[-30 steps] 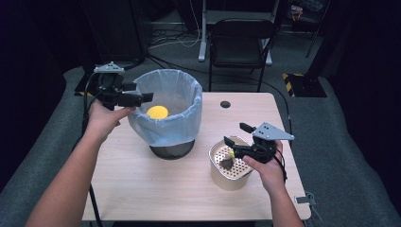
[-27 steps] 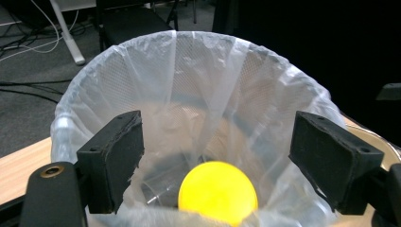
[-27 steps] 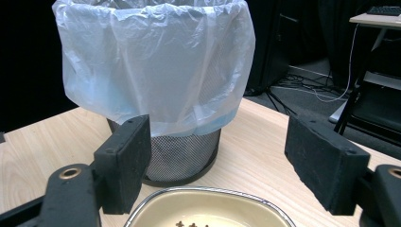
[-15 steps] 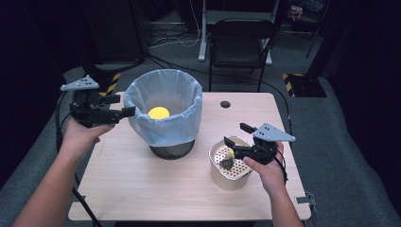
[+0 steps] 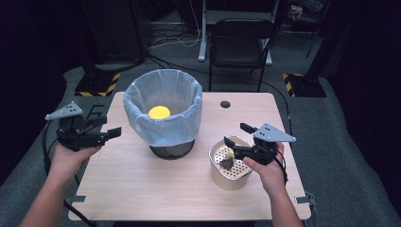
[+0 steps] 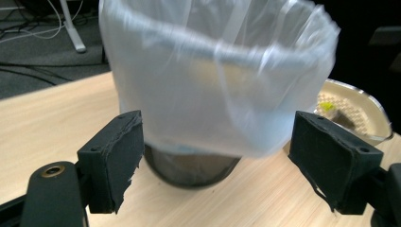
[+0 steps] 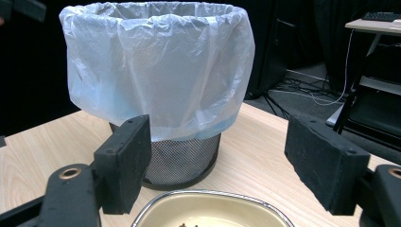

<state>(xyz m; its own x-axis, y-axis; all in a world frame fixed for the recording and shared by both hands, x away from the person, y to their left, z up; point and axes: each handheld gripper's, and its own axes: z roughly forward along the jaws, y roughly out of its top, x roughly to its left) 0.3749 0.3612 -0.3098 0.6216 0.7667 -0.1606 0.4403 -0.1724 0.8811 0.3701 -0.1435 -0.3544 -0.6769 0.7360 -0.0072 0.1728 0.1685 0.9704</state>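
A black mesh bin [image 5: 163,111] lined with a pale plastic bag stands mid-table, and a round yellow thing [image 5: 159,112] lies inside it. My left gripper [image 5: 106,127] hovers at the table's left edge and points at the bin's side; its jaws stand open with nothing between them. In the left gripper view, the left gripper [image 6: 217,151] faces the bag [image 6: 217,71]. My right gripper [image 5: 236,135] is open above a small round tin [image 5: 230,175] holding yellowish and brown scraps [image 5: 228,160]. In the right gripper view, the right gripper [image 7: 217,161] frames the bin [image 7: 156,71], with the tin's rim [image 7: 208,195] below.
A small dark hole [image 5: 225,104] marks the tabletop behind the bin. A black chair [image 5: 241,42] and cables stand on the floor beyond the table. Bare wood lies in front of the bin.
My left hand has drawn away from the bin's rim, going left and down to the table's left edge. The right hand has not moved.
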